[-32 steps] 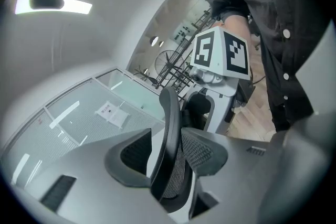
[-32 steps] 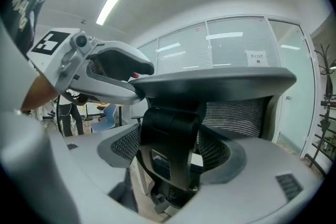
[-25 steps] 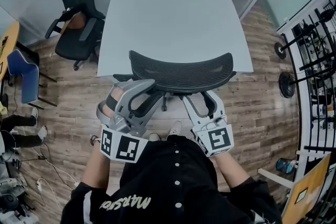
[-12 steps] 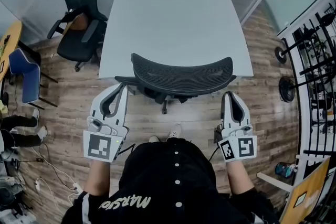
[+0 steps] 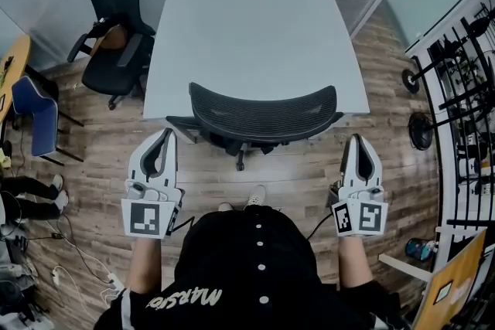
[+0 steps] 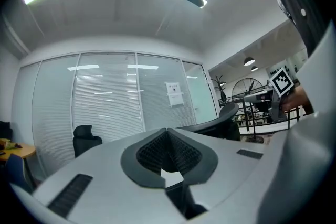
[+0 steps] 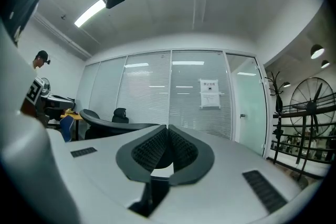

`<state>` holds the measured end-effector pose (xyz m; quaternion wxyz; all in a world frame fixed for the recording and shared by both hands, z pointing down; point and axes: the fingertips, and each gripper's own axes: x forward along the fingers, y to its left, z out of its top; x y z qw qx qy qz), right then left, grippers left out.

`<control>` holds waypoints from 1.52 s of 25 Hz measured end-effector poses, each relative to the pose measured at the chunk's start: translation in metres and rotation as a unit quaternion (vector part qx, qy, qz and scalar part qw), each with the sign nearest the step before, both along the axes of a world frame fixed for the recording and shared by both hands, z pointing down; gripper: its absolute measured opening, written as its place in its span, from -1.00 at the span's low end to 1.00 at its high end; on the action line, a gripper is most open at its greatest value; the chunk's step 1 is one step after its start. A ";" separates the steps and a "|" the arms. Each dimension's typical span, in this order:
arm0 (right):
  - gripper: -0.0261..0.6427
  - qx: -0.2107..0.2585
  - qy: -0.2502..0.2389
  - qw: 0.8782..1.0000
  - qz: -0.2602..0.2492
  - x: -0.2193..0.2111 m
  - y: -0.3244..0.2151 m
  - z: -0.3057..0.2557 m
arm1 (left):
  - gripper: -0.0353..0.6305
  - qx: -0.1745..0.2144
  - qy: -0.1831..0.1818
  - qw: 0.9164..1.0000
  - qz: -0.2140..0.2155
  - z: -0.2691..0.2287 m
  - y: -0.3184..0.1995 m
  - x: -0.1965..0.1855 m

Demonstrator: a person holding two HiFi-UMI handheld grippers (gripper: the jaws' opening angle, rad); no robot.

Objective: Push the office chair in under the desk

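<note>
I have let go of the chair [image 5: 263, 110]: my left tongs [image 5: 164, 135] and right tongs [image 5: 356, 140] are drawn back either side of it, both closed on nothing. Its seat sits under the tabletop [image 5: 247, 27] edge, so the push looks done.

**Colleague:** What colours are you getting around the desk [image 5: 255, 27]?

**Operator:** I see the desk itself as plain pale grey. At its near edge, the office chair [image 5: 263, 112] is black, with a fine mesh back. Left of the desk I have a second black chair [image 5: 112, 19], and further left a blue chair [image 5: 35, 110]. The floor [image 5: 100, 166] is grey-brown wood planking.

**Colleague:** And the tools?

**Operator:** My left gripper [image 5: 165, 135] and right gripper [image 5: 357, 140], on the near side of the desk, are light grey. Each carries a black-and-white square marker [image 5: 147, 217]. Their pads [image 6: 149, 152] are dark grey and cross-hatched.
</note>
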<state>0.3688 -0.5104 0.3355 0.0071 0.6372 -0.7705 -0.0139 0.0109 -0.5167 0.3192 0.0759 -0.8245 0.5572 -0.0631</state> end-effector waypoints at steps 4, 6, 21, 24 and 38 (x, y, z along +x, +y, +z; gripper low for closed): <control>-0.82 0.003 0.003 1.000 -0.004 -0.003 0.001 -0.001 | -0.84 0.000 0.013 1.000 0.004 -0.003 -0.001 0.004; -0.82 0.002 0.007 1.000 -0.008 -0.006 0.002 0.000 | -0.84 -0.003 0.013 1.000 0.000 -0.002 -0.001 0.009; -0.84 -0.005 0.014 0.999 -0.040 -0.031 0.004 0.006 | -0.84 -0.017 0.006 1.000 -0.008 0.004 -0.004 0.024; -0.84 -0.006 0.014 0.999 -0.039 -0.032 0.003 0.007 | -0.84 -0.022 0.010 1.000 -0.008 0.006 -0.004 0.024; -0.84 -0.006 0.020 0.999 -0.040 -0.032 0.000 0.007 | -0.84 -0.026 0.006 1.000 -0.009 0.004 -0.003 0.027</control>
